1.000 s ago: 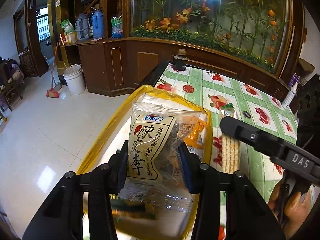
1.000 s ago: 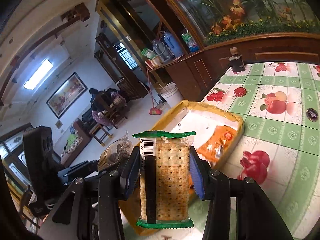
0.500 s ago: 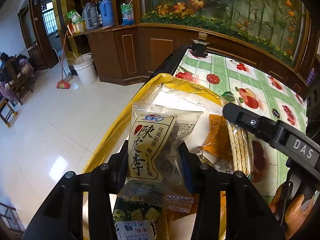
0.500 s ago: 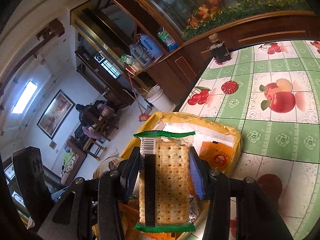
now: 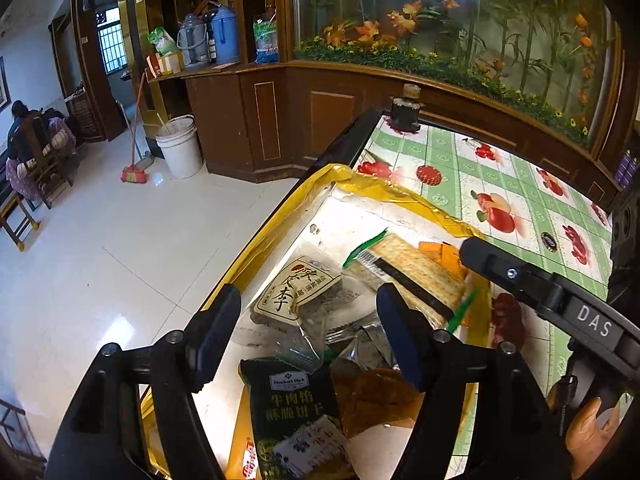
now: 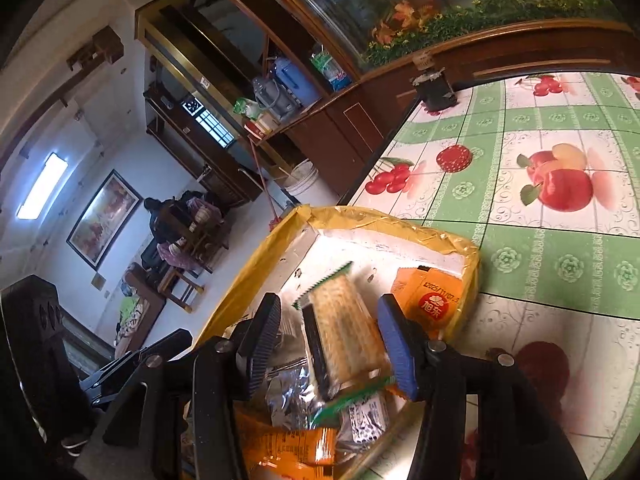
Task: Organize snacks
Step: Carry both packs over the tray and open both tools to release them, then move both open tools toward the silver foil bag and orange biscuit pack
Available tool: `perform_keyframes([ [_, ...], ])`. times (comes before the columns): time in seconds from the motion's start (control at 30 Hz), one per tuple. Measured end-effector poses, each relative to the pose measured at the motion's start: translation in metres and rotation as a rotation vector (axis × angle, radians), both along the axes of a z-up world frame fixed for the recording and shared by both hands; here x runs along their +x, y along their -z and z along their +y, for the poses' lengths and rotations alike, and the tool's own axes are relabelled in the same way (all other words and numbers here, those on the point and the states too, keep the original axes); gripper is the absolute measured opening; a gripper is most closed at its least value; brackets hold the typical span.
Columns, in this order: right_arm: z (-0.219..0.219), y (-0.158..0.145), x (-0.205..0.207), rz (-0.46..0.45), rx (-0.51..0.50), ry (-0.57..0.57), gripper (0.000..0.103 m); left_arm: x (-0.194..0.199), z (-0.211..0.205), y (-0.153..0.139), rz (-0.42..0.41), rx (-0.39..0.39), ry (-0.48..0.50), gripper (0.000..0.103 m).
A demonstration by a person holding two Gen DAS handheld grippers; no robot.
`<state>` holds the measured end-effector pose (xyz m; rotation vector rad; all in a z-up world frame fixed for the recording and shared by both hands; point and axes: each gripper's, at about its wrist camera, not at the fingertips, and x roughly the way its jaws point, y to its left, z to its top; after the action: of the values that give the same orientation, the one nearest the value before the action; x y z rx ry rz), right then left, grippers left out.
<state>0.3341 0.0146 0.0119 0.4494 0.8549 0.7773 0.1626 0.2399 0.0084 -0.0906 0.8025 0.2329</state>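
A yellow-rimmed white box (image 5: pixel 400 192) (image 6: pixel 380 224) sits at the table's left edge with several snack packets in it. My left gripper (image 5: pixel 307 296) hangs over it with its jaws opening. The clear plum packet with black lettering (image 5: pixel 296 300) lies loose on the box floor below them, touched by neither pad. My right gripper (image 6: pixel 329 308) is also opening. The green-edged cracker packet (image 6: pixel 344 336) (image 5: pixel 408 276) lies tilted in the box between its fingers, free of the pads. One right finger (image 5: pixel 520 280) reaches over the box's right side.
A dark green packet (image 5: pixel 296 408) and orange packets (image 6: pixel 428 296) lie in the box too. The green fruit-print tablecloth (image 5: pixel 500 184) stretches right, with a dark jar (image 5: pixel 404 112) at the far corner. Left of the table is white floor with a bucket (image 5: pixel 180 148).
Both grippers have widened and let go. The plum packet and the cracker packet have dropped out of the jaws into the box. Both grippers came lower over the box.
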Motion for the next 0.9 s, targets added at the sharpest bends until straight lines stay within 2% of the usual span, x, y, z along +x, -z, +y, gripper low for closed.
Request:
perform_keyframes([
  [0.2,-0.039,-0.015,-0.026,-0.025,0.013,0.037,0.053,-0.021,-0.026,-0.016,-0.052,0.026,0.035,0.071],
  [0.3,-0.062,-0.019,-0.042,-0.03,0.013,0.06,0.057,-0.037,-0.045,-0.023,-0.091,0.047,0.059,0.079],
  [0.43,-0.097,-0.026,-0.069,-0.048,0.003,0.095,0.06,-0.054,-0.071,-0.03,-0.125,0.07,0.102,0.079],
  [0.67,-0.153,-0.037,-0.114,-0.102,-0.053,0.169,0.068,-0.066,-0.107,-0.03,-0.116,0.056,0.174,0.079],
  [0.9,-0.22,-0.038,-0.161,-0.147,-0.176,0.264,0.075,-0.07,-0.142,-0.023,-0.083,0.026,0.249,0.079],
])
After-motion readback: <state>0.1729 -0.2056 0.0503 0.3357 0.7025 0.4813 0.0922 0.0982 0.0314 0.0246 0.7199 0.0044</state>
